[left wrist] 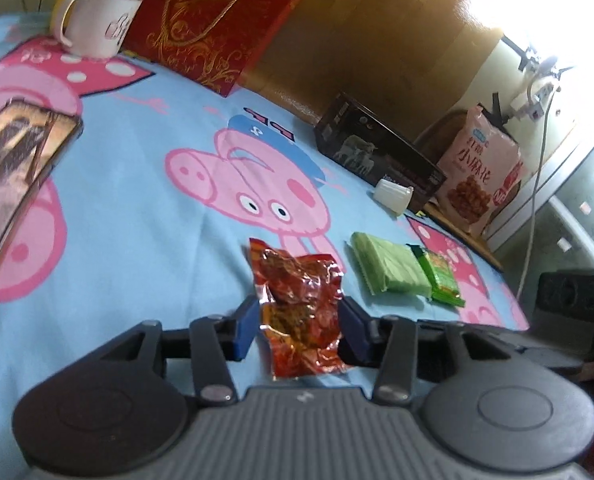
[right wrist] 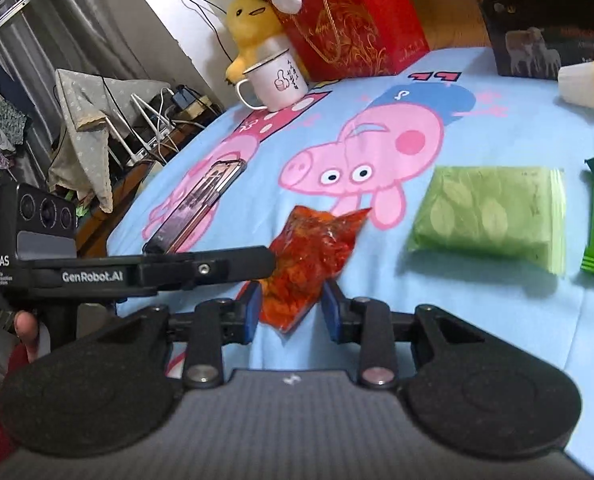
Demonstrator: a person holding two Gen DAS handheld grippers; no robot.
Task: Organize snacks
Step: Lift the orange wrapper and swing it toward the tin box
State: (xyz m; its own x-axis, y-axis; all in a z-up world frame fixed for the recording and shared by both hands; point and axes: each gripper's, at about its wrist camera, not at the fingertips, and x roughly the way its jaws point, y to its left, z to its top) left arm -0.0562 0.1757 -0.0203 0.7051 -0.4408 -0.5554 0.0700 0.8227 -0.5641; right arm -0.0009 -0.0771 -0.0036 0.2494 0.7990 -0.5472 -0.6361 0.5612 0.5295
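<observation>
1. Left hand-held gripper [left wrist: 299, 328]: the blue pads sit on either side of the red packet [left wrist: 297, 300], at or against its side edges. I cannot tell whether they are actually pinching it.
2. Right hand-held gripper [right wrist: 293, 308]: released. Its jaws straddle the near end of the same packet, and the right pad is clear of the foil.
3. Red packet: flat on the worktop [left wrist: 137, 200], lying lengthwise away from both grippers, its foil crinkled.
   - Judgement: one grasp is enough.
   - Close across the narrow width near the middle, low to the cloth.
   - Foil of this kind probably slips and buckles, so squeeze gently.
   - The idle gripper should back off so the fingers do not collide.
4. Green pack [left wrist: 389, 268]: ahead and to the right of the left gripper, apart from the red packet.
   - A small green packet [left wrist: 441, 280] lies just beside it on the far right.
   - Judgement: this row is the likely place to set the red packet, in the gap to the pack's left.
5. Phone [right wrist: 201, 204]: ahead and to the left of the right gripper. Keep the swing away from it.
6. Mug [right wrist: 277, 80]: far off to the left, not involved.
</observation>
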